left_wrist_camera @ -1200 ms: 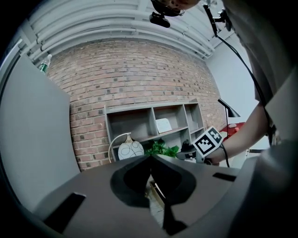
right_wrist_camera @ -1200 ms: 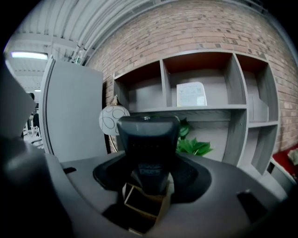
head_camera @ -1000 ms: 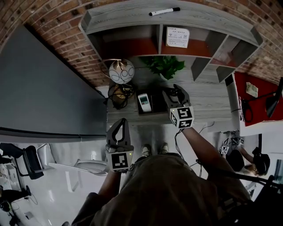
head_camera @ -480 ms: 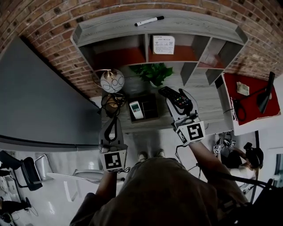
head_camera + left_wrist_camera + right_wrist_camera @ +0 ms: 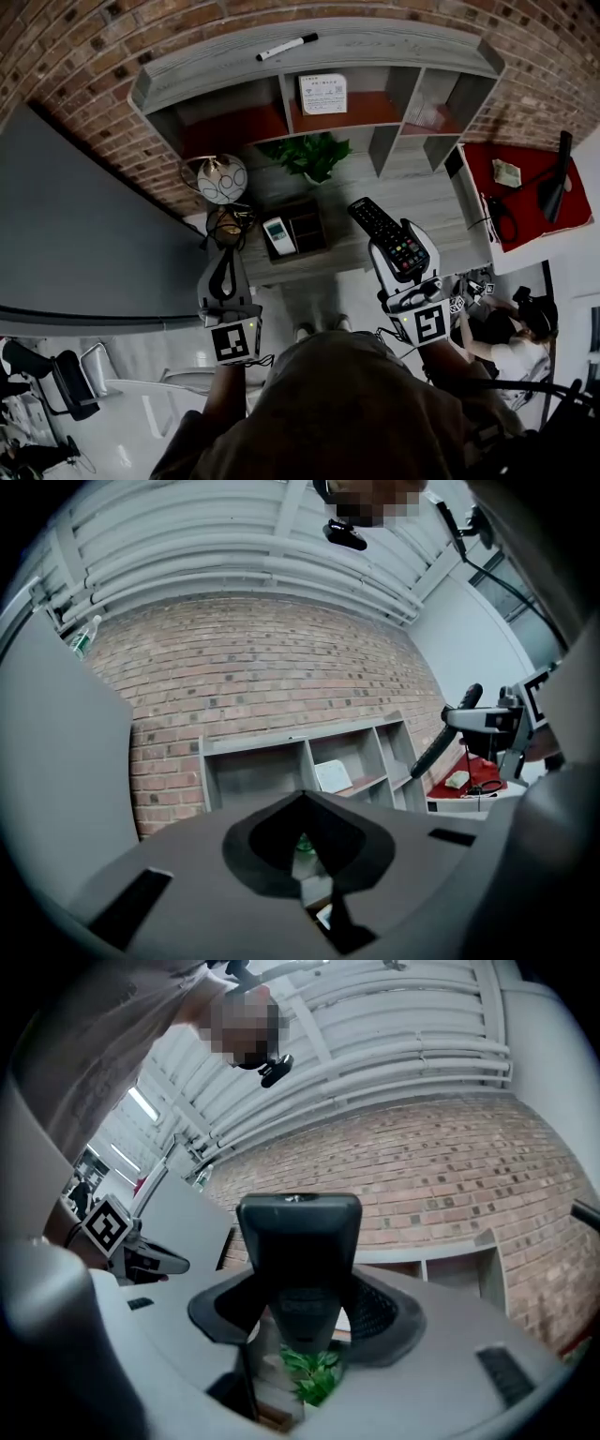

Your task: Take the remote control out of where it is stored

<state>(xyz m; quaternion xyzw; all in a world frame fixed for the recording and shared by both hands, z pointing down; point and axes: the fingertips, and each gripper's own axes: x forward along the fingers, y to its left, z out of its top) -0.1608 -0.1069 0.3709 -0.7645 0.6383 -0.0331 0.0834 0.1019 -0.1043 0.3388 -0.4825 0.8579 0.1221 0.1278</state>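
Our right gripper [image 5: 401,255] fingers clamp the remote control [image 5: 377,223], at 3 o'clock of the dark tray [image 5: 311,225]; left gripper [image 5: 223,267] fingers closed, empty.

Office workspace, exposed brick wall [image 5: 84,103] across the top, grey cubby shelf unit [image 5: 394,42] with a marker pen [image 5: 287,46] on its top board, potted plant [image 5: 307,155] at centre, red desk [image 5: 534,225] with a black desk lamp [image 5: 555,183] at right, office chairs [image 5: 33,364] at lower left.

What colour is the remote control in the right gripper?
The remote control is black with small coloured buttons, clearest in the head view.
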